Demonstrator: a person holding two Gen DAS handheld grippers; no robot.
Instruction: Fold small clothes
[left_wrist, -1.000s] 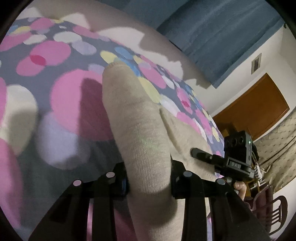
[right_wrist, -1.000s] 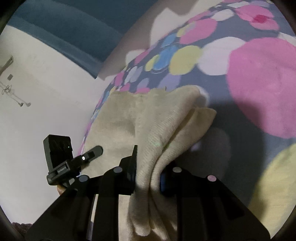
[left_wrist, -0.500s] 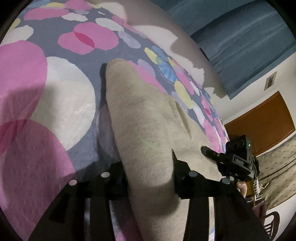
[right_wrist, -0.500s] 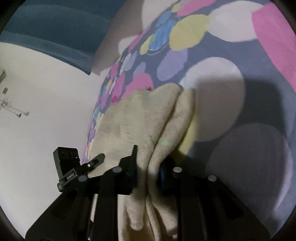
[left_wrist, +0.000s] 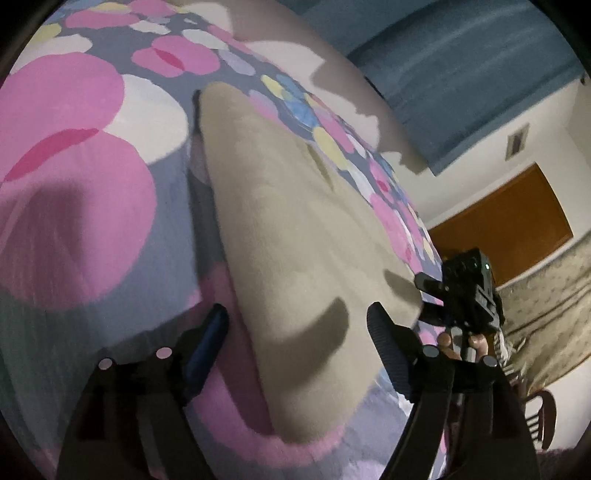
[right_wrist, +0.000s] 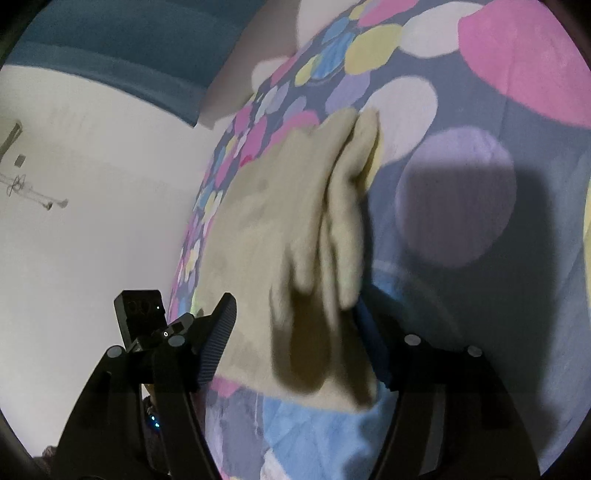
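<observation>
Both grippers, left gripper (left_wrist: 295, 328) and right gripper (right_wrist: 299, 332), have just opened, releasing the beige garment (left_wrist: 288, 221), which stretches lengthwise ahead between each pair of jaws on the bed (left_wrist: 74, 184).

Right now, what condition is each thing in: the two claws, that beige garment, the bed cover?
Left gripper: jaws just opened wide, pads clear of the cloth between them.
Right gripper: jaws just opened, cloth between them, released.
Beige knit garment: folded over, lying on the bed, right edge bunched in layers.
Spotted bedspread: spread under the garment.
</observation>
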